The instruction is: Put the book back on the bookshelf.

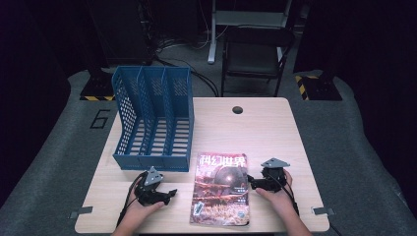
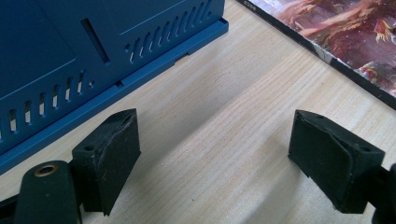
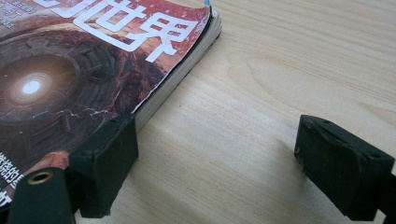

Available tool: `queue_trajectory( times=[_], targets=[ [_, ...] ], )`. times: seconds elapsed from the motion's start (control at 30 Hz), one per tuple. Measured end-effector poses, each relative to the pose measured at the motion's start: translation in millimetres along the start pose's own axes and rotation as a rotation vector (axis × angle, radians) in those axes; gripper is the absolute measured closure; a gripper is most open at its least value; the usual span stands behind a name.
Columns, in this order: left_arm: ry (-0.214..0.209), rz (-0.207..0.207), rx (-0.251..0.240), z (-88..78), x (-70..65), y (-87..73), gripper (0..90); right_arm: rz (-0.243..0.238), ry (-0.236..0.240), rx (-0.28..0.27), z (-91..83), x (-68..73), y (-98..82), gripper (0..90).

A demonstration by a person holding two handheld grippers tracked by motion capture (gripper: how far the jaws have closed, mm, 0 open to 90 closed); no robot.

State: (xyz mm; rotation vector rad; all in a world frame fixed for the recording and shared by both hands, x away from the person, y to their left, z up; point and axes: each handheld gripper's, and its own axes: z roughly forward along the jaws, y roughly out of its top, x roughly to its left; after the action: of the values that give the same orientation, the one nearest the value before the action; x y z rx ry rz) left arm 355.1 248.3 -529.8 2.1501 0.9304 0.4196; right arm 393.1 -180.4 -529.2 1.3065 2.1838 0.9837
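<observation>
A magazine [image 1: 221, 189] with a reddish cover and white characters lies flat on the wooden table [image 1: 265, 128], near its front edge. A blue three-slot file rack [image 1: 153, 118] stands at the table's left rear. My left gripper [image 1: 164, 195] rests left of the magazine, open, over bare wood [image 2: 215, 154], with the rack's base [image 2: 93, 60] ahead and the magazine's edge [image 2: 345, 37] at the upper right. My right gripper [image 1: 253, 183] sits at the magazine's right edge, open. Its left pad [image 3: 109, 158] is beside the magazine's side [image 3: 182, 77]; nothing lies between the jaws.
A round cable hole [image 1: 237, 109] sits near the table's far edge. A dark folding chair [image 1: 255, 54] stands behind the table on the grey floor. Bare wood stretches right of the rack and behind the magazine.
</observation>
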Motion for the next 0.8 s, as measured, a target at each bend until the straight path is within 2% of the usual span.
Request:
queue_trajectory(
  times=[0.07, 0.13, 0.27, 0.37, 0.47, 0.53, 0.57, 0.63, 0.67, 0.7, 0.77, 0.8],
  targets=[
    [0.003, -0.006, -0.002, 0.2, -0.6, -0.1, 16.5, -0.010, -0.002, 0.000, 0.0, -0.6, 0.2, 13.3],
    [0.007, -0.015, -0.006, 0.5, -1.4, -0.4, 16.6, 0.005, -0.015, 0.008, -1.1, 1.2, 0.9, 14.2],
    [0.010, -0.010, 0.018, -1.3, -1.9, 1.1, 17.1, 0.012, -0.017, 0.024, -1.6, 2.7, 2.6, 15.9],
    [0.023, -0.013, 0.018, -0.7, -2.9, 1.9, 17.1, 0.018, -0.014, 0.027, -3.9, 2.6, 3.5, 24.5],
    [0.017, -0.020, 0.025, -1.2, -3.4, 2.9, 18.1, 0.020, 0.008, 0.031, -6.4, -0.4, 3.9, 28.8],
    [0.010, -0.034, 0.030, -1.7, -3.6, 4.0, 19.5, 0.037, 0.012, 0.044, -7.8, -0.5, 4.9, 31.3],
    [0.021, -0.042, 0.021, -1.0, -4.3, 4.0, 20.0, 0.045, 0.013, 0.040, -7.8, -0.3, 5.0, 31.7],
    [0.019, -0.052, 0.045, -2.8, -4.5, 6.4, 21.6, 0.058, 0.013, 0.048, -9.0, 1.3, 5.8, 31.2],
    [0.024, -0.060, 0.038, -2.0, -5.6, 6.7, 22.3, 0.056, 0.011, 0.038, -8.9, 1.9, 6.0, 30.8],
    [0.018, -0.056, 0.056, -3.2, -6.5, 8.5, 23.6, 0.040, 0.009, 0.037, -9.7, 2.2, 6.3, 30.3],
    [0.016, -0.064, 0.045, -3.0, -8.4, 9.5, 24.0, 0.043, 0.011, 0.040, -10.4, 2.8, 6.5, 30.0],
    [0.009, -0.063, 0.055, -4.0, -8.7, 10.6, 24.5, 0.047, 0.009, 0.038, -11.3, 3.3, 6.7, 29.8]
  ],
)
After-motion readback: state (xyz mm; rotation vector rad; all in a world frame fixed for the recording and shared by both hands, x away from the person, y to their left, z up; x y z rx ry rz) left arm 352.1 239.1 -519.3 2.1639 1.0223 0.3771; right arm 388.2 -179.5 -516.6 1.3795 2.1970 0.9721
